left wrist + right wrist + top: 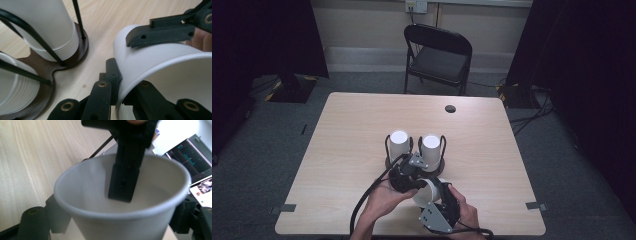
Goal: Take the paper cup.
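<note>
A white paper cup (pixel 428 193) lies tilted above the table's near edge, held between both grippers. My left gripper (pixel 122 85) is shut on its rim, one jaw outside the wall and one inside; that inner finger (pixel 123 182) hangs in the cup's mouth. My right gripper (pixel 120 220) straddles the cup (pixel 100 225) body, its fingers (pixel 160 32) lying against the outer wall of the cup (pixel 150 60). Just beyond stand two stacks of upturned white cups (pixel 399 145) (pixel 431 147) in black wire holders on a dark brown base (pixel 50 75).
The light wood table (pixel 352 125) has a round cable hole (pixel 450 108) at the back right. A black folding chair (pixel 439 55) stands behind it. Lit screens (pixel 190 165) show at the right edge of the right gripper view.
</note>
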`<action>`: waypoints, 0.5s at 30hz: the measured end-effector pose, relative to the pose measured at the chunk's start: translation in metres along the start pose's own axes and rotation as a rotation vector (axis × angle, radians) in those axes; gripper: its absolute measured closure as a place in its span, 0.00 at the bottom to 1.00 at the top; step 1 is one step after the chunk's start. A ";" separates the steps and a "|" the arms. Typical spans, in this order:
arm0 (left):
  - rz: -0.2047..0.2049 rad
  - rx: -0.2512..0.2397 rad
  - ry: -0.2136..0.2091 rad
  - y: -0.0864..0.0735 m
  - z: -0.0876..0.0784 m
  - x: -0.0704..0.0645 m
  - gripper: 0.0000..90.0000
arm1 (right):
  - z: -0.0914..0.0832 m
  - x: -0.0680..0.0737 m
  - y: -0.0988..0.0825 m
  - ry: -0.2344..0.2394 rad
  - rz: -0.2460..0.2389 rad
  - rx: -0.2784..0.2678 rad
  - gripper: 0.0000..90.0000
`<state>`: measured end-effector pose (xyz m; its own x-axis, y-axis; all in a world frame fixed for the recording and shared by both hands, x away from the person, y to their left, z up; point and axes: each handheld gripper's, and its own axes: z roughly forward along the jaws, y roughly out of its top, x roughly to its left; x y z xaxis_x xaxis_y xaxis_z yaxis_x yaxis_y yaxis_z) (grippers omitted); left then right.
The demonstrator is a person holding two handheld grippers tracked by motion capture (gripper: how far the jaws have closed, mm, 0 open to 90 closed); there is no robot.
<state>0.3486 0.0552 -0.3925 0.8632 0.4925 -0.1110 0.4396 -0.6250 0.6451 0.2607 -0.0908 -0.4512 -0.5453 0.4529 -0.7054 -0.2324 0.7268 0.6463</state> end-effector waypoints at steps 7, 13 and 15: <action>-0.021 0.001 0.003 -0.001 -0.001 0.000 0.93 | -0.001 0.002 0.007 -0.001 -0.001 -0.005 0.26; -0.028 -0.009 0.011 -0.004 0.002 0.001 0.92 | -0.001 -0.003 0.006 0.026 0.057 -0.018 0.27; -0.038 -0.016 0.014 -0.005 0.002 0.002 0.91 | -0.002 -0.003 0.006 0.024 0.062 -0.018 0.27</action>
<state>0.3484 0.0581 -0.3974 0.8426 0.5239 -0.1250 0.4676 -0.5964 0.6524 0.2598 -0.0888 -0.4449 -0.5783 0.4841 -0.6567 -0.2118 0.6883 0.6939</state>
